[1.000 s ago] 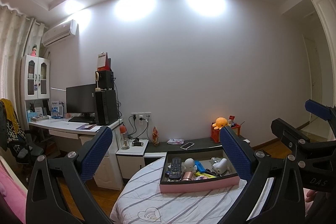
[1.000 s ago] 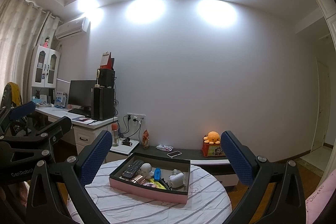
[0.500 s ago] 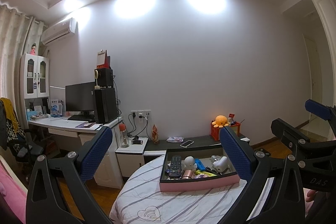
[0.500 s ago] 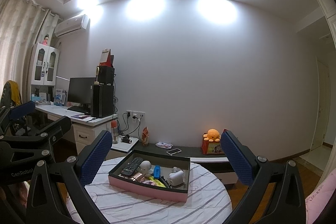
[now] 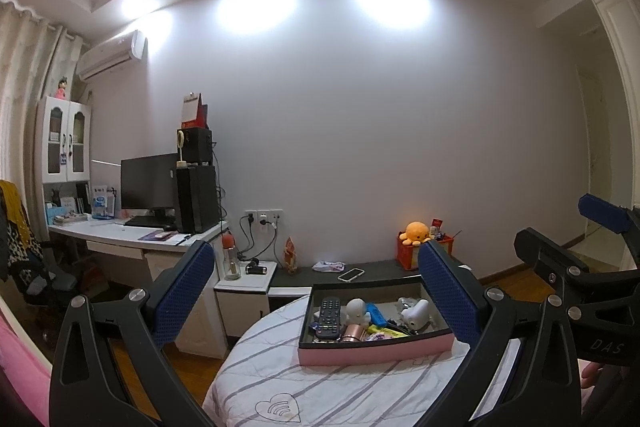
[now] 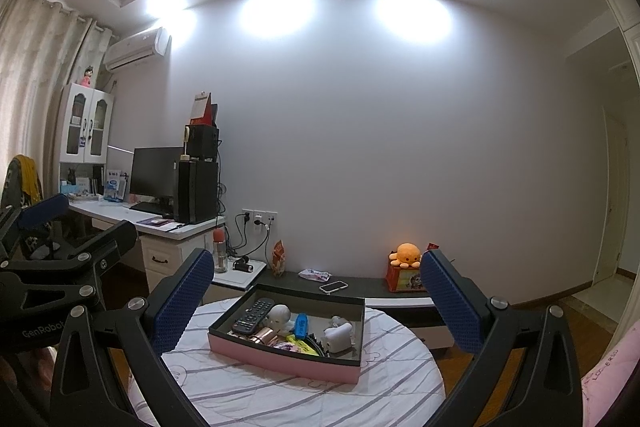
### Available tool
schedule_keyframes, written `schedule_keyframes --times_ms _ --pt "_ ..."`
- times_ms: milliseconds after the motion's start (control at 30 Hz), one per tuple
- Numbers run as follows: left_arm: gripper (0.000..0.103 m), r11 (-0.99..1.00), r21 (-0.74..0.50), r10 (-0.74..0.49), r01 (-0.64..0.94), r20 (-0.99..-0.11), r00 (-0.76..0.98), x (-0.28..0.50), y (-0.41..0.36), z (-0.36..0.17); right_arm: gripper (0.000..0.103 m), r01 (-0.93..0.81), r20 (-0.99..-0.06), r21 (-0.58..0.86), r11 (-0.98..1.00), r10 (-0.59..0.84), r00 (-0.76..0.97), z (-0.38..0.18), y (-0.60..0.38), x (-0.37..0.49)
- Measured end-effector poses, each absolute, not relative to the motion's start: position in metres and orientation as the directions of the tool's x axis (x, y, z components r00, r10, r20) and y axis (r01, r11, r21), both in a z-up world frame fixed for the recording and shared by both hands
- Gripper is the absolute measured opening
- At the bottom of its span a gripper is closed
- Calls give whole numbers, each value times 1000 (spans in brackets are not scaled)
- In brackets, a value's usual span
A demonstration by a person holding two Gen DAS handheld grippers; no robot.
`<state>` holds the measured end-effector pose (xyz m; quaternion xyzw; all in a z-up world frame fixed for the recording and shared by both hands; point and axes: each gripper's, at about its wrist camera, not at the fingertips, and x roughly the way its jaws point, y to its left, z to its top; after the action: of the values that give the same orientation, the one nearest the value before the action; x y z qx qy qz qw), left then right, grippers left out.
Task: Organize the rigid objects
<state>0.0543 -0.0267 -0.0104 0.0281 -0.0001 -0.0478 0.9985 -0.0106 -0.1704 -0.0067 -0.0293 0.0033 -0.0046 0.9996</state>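
Observation:
A pink box [image 5: 372, 350] [image 6: 280, 361] with a dark inside stands on a round table covered by a striped white cloth [image 5: 320, 387] [image 6: 304, 391]. Inside lie a black remote [image 5: 329, 315] [image 6: 253, 315], a white figure [image 5: 357, 310] [image 6: 278, 315], a blue item [image 5: 375, 313] [image 6: 301, 325], a copper cylinder [image 5: 352, 333] [image 6: 265, 337], a white device [image 5: 416, 313] [image 6: 338, 337] and yellow packets [image 5: 386, 330]. My left gripper [image 5: 316, 291] is open, held above and short of the box. My right gripper [image 6: 316, 297] is open too, empty, at a similar distance.
Behind the table runs a low dark shelf [image 5: 360, 269] with a phone [image 5: 350, 273] [image 6: 333, 286] and an orange plush on a red box [image 5: 416, 233] [image 6: 406, 255]. A white desk with monitor [image 5: 148, 183] and computer tower [image 5: 197, 197] fills the left. Wooden floor lies around.
Both grippers have lifted and tilted slightly, so the box sits a little lower in each view. Jaws stay open; nothing on the table moved.

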Motion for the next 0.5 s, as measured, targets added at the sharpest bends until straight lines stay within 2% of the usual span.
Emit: schedule_keyframes --times_ms 167,500 --pt "103 993 91 -73 75 -20 997 59 -32 -14 103 -7 -10 -54 998 7 1000 -5 -169 -10" --pt "103 994 71 -85 87 -26 996 62 -31 -15 103 -3 -6 -54 999 3 1000 -5 -169 -9"
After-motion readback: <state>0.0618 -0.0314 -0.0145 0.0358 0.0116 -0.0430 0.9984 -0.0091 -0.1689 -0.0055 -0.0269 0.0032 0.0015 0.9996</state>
